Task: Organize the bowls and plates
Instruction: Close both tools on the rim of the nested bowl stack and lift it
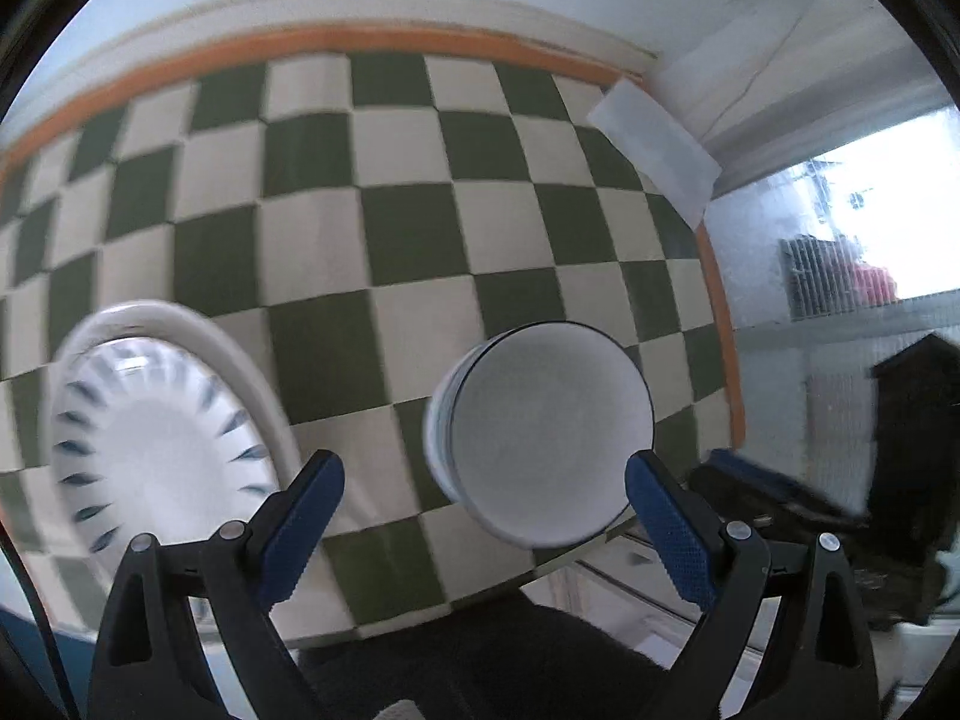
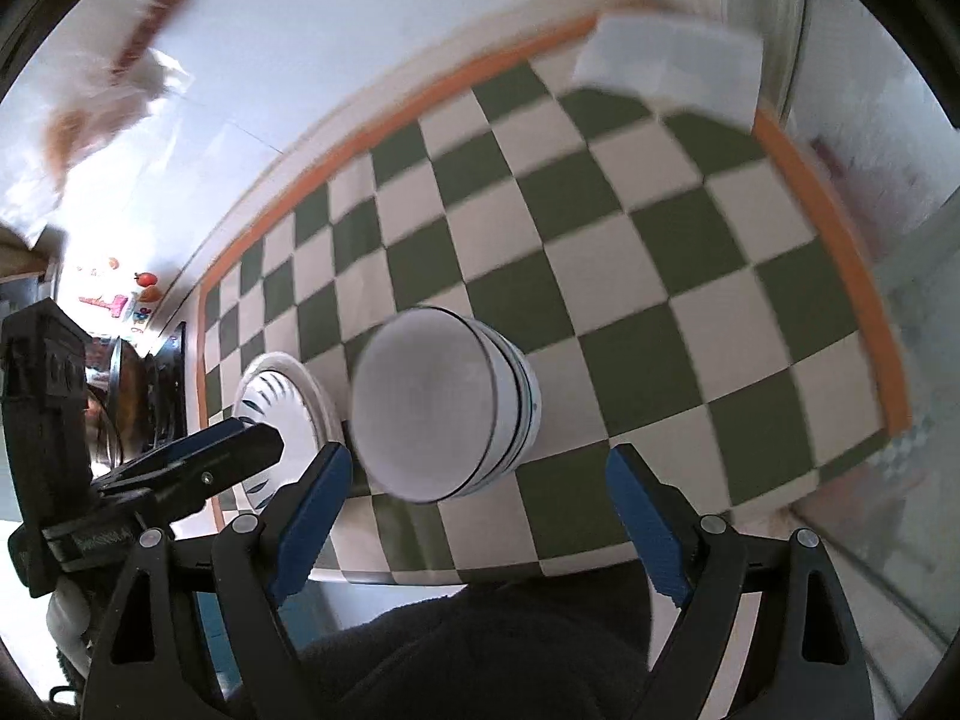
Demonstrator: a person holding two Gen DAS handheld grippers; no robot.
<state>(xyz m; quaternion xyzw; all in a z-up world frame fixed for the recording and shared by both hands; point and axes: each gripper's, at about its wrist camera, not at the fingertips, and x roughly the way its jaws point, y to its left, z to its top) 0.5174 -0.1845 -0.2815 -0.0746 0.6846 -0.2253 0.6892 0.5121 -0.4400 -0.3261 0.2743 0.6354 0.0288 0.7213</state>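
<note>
A stack of white bowls [image 1: 549, 432] with dark rim lines stands on the green-and-white checked cloth [image 1: 384, 228]. To its left lies a white plate with blue dashes [image 1: 156, 450], resting on a larger white plate. My left gripper [image 1: 483, 513] is open above the cloth, the bowls just ahead of its right finger, nothing between its pads. In the right wrist view the bowls [image 2: 444, 411] sit ahead of my open right gripper [image 2: 480, 498], and the plates [image 2: 282, 402] lie beyond its left finger. The left gripper [image 2: 198, 459] shows there over the plates.
A white box [image 1: 657, 141] sits at the cloth's far right corner, also seen as the white box [image 2: 672, 63] in the right wrist view. An orange border [image 2: 840, 222] edges the table. Dark clothing fills the bottom of both views. A window and dark objects stand to the right.
</note>
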